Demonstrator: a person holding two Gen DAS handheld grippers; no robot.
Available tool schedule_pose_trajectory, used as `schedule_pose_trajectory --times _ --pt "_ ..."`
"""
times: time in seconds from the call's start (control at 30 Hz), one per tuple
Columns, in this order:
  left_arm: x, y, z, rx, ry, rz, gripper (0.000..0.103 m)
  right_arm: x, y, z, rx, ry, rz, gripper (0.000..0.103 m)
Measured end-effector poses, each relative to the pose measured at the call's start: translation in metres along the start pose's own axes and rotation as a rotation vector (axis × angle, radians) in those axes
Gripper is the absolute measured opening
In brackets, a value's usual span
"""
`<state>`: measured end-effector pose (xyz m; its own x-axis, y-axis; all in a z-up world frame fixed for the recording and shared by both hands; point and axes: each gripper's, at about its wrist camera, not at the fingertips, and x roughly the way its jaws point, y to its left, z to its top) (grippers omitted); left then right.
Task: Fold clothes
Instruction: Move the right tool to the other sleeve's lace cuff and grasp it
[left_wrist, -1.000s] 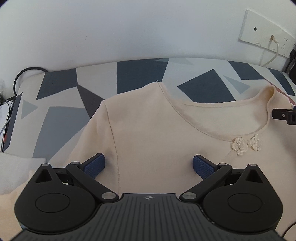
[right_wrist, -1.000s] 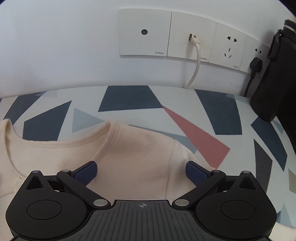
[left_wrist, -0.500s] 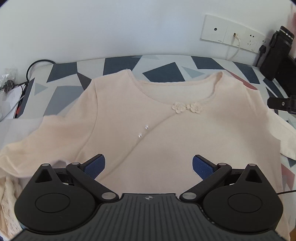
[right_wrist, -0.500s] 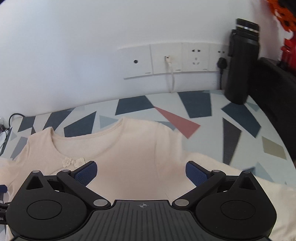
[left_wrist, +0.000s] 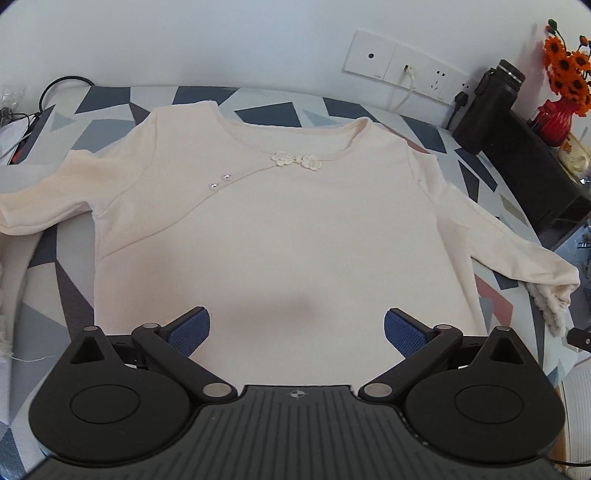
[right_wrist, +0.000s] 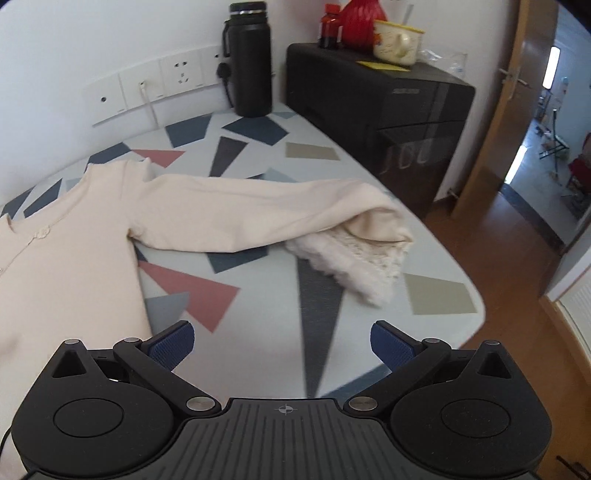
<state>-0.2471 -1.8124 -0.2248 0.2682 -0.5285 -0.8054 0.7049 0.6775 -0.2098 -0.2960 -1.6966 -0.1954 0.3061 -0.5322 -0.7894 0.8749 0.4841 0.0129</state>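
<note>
Both cameras have pulled back, so the cream top (left_wrist: 280, 229) now lies whole and flat at frame centre on the patterned table (right_wrist: 258, 291), its hem hidden behind the left gripper (left_wrist: 297, 328). Left and right gripper (right_wrist: 282, 341) gape wide, holding nothing. At upper right, a yellow-rimmed cup (right_wrist: 395, 42) on the black box (right_wrist: 376, 99) hides its contents.

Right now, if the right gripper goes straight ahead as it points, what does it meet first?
Probably bare patterned tablecloth; the right gripper is open and empty. Farther along that line lies the cream top's lace cuff, though depth is unclear.
</note>
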Motion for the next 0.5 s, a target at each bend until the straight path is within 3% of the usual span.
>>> schedule_pose_trajectory --times 0.13,0.2,0.33,0.5 --pt "0.002 -0.005 -0.002 -0.004 -0.010 0.031 0.103 -0.006 -0.035 -0.002 0.028 -0.057 -0.035 0.102" --pt "0.005 -0.004 0.001 -0.029 -0.014 0.051 0.103 -0.001 -0.043 0.001 0.023 -0.080 -0.046 0.095" --pt "0.014 -0.002 0.014 -0.089 -0.040 0.083 0.103 0.023 -0.050 0.017 -0.046 -0.097 -0.099 0.078" --pt "0.045 -0.005 0.019 -0.171 -0.021 0.147 0.103 0.072 -0.067 0.043 -0.087 -0.077 -0.118 0.075"
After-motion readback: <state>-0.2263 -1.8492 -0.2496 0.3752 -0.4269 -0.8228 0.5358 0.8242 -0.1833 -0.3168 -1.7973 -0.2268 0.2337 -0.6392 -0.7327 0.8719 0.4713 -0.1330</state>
